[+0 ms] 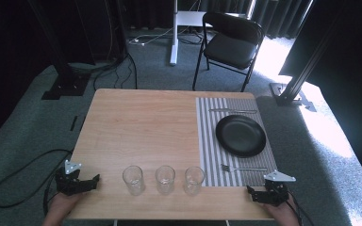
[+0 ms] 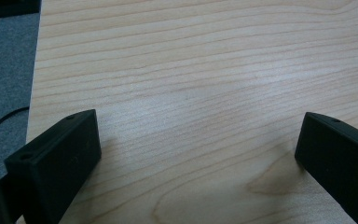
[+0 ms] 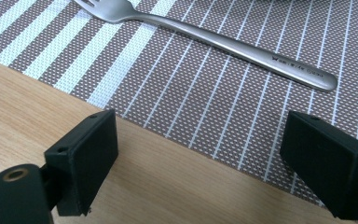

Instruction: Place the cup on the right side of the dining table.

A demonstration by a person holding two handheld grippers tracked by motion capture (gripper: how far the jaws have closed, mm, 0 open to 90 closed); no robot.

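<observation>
Three clear glasses stand in a row near the table's front edge: one at the left (image 1: 133,179), one in the middle (image 1: 165,179), one at the right (image 1: 194,180). To their right lies a striped placemat (image 1: 209,141) with a black plate (image 1: 241,135), a fork (image 1: 243,168) in front of it and a knife (image 1: 233,111) behind it. My left gripper (image 1: 87,181) rests open at the front left corner, over bare wood (image 2: 200,140). At the front right my right gripper (image 1: 259,194) is open too, and the fork (image 3: 223,42) lies just beyond its jaws (image 3: 200,158).
The wooden table (image 1: 141,127) ends close to both grippers at the front. A black folding chair (image 1: 231,44) stands beyond the far edge, with stands and cables on the carpet around.
</observation>
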